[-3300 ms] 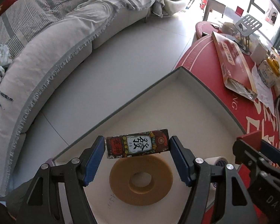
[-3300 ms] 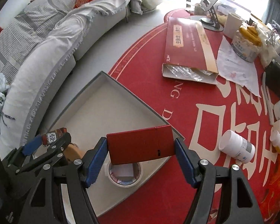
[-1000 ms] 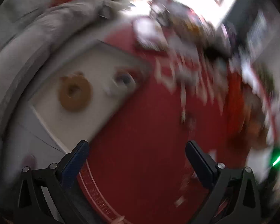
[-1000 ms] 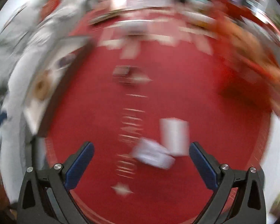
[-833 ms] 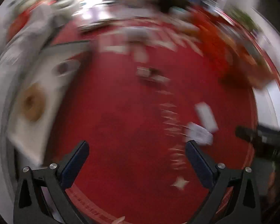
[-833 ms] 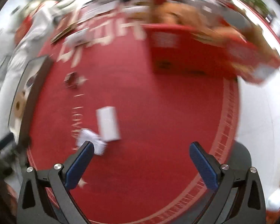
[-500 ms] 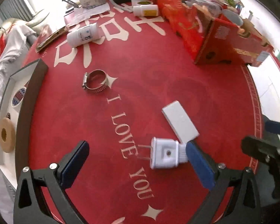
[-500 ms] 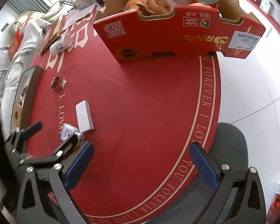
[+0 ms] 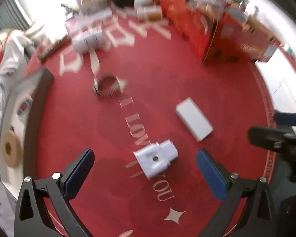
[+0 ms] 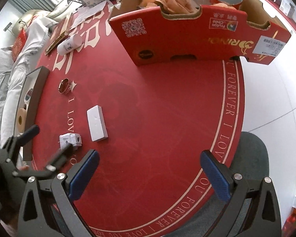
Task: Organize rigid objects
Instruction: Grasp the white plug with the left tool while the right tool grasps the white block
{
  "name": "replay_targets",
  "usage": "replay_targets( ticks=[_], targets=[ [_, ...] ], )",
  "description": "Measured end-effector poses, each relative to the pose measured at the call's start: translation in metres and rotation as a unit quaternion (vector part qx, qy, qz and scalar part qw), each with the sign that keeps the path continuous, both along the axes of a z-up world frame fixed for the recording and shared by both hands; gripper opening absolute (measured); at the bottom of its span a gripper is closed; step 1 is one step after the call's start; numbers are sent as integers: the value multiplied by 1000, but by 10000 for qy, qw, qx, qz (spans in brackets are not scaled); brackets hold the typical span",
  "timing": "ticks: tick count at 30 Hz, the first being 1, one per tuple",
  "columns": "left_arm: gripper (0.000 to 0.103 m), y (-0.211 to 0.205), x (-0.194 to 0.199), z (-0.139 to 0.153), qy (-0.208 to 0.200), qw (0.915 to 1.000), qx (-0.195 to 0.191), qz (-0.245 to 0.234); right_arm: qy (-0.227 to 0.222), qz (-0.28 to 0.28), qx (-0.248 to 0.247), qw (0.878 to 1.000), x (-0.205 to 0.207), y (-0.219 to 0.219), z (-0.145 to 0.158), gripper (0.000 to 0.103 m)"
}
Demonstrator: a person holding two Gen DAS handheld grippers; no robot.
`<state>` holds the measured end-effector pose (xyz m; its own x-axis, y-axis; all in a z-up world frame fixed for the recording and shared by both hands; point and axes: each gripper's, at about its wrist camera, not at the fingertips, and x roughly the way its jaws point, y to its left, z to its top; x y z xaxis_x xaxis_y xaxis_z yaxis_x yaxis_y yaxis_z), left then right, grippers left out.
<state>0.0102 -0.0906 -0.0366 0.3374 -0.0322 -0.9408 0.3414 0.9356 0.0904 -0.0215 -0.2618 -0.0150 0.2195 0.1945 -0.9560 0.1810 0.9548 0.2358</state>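
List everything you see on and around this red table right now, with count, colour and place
Plug adapter: 1, white, between the left gripper's fingers.
Flat box: 1, white, beside the adapter.
Hose clamp: 1, metal, mid-table.
Bottle: 1, white, lying at far side.
Tray: 1, grey, table's left edge.
Tape rolls: 2, tan and white, in tray.
Fruit carton: 1, red, far side.
Left gripper: open.
Right gripper: open, nothing between its fingers.

White plug adapter [image 9: 155, 159] lies flat — white box [image 9: 194, 119] near, hose clamp [image 9: 107, 86] farther.
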Motion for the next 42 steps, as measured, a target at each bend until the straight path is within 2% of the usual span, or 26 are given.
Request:
replay_targets(
  ticks=[2, 4, 8, 11, 16, 18, 21, 23, 28, 31, 35, 37, 38, 39, 40, 41, 42],
  targets=[
    [103, 5, 6, -13, 241, 9992, 35, 330, -8, 21, -20, 10000, -1, 0, 1, 103],
    [103, 19, 12, -13, 303, 9965, -199, 751, -27, 66, -55, 10000, 0, 1, 2, 103],
    [103, 47, 25, -9, 200, 9900, -170, 1389, -28, 195, -129, 9997, 8, 11, 0, 103],
    [103, 63, 33, -8, 278, 9857, -301, 1633, -37, 443, -274, 9986, 22, 29, -4, 103],
    [103, 72, 41, -8, 304, 9824, -374, 1803, 65, 900, -712, 9934, 45, 57, -14, 103],
    [103, 76, 43, -7, 238, 9808, -382, 1897, 104, 1240, -958, 9876, 52, 70, -19, 103],
    [103, 81, 39, -7, 127, 9805, -397, 1921, 183, 1428, -1091, 9835, 59, 74, -25, 103],
    [103, 82, 35, -5, 46, 9807, -408, 1913, 354, 1503, -1025, 9827, 62, 72, -33, 103],
    [103, 85, 31, -2, -33, 9805, -421, 1919, 257, 1574, -1142, 9806, 60, 73, -35, 103],
    [103, 82, 15, -7, -42, 9807, -416, 1908, 299, 1577, -1145, 9804, 62, 73, -35, 103],
    [101, 74, 21, -12, 20, 9830, -340, 1806, 346, 1742, -1173, 9771, 62, 74, -35, 101],
    [92, 69, 24, -9, 87, 9867, -369, 1582, 267, 1862, -1173, 9751, 60, 81, -31, 89],
    [84, 67, 23, -8, 99, 9885, -352, 1468, 232, 1968, -1172, 9731, 59, 84, -28, 85],
    [75, 62, 22, -5, 105, 9908, -357, 1300, 212, 2050, -1170, 9715, 59, 88, -26, 74],
    [69, 58, 21, -3, 109, 9925, -347, 1165, 181, 2138, -1170, 9697, 59, 91, -23, 58],
    [57, 54, 19, -2, 115, 9939, -342, 1040, 136, 2254, -1169, 9671, 59, 95, -20, 48],
    [44, 50, 17, 0, 118, 9950, -340, 930, 118, 2326, -1169, 9655, 59, 97, -18, 25]
  ],
)
